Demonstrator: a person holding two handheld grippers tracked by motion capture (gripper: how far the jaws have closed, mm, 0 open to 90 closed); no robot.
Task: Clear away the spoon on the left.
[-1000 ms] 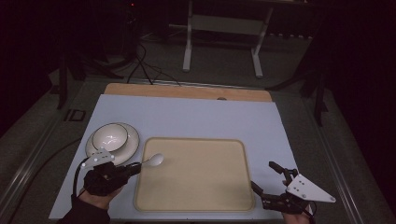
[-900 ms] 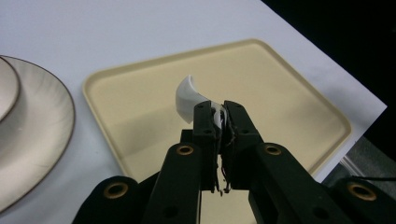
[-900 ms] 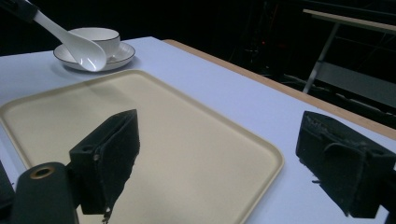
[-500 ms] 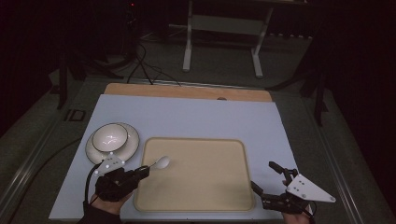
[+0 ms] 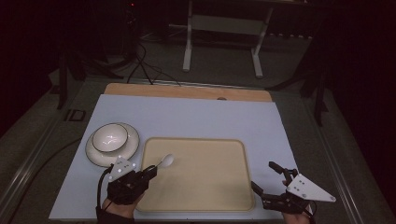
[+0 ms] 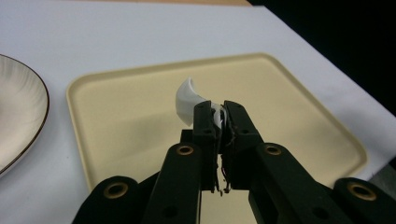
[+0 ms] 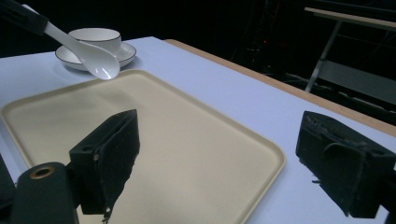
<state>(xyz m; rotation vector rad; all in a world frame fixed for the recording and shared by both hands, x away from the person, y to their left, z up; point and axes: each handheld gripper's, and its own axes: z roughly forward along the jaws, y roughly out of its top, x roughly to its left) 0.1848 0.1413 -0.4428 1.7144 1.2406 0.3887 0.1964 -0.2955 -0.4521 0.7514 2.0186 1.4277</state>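
A white ceramic spoon [image 5: 166,161] [image 6: 190,98] [image 7: 95,57] hangs over the left part of the beige tray [image 5: 205,186] [image 6: 126,116] [image 7: 177,140]. My left gripper [image 5: 150,171] [image 6: 220,122] is shut on its handle, the bowl of the spoon pointing out over the tray. A white bowl [image 5: 109,137] [image 7: 95,36] sits on a white saucer [image 5: 95,154] [image 6: 18,116] left of the tray. My right gripper [image 5: 268,175] [image 7: 224,158] rests at the tray's front right corner, open, nothing between its jaws.
A pale blue mat [image 5: 196,116] covers the table, with a wooden strip [image 5: 187,91] along its far edge. Beyond the table stand a metal frame [image 5: 222,28] and cables on a dark floor.
My left gripper has carried the spoon to the right, from beside the saucer to over the tray's left part. The right gripper has stayed put.
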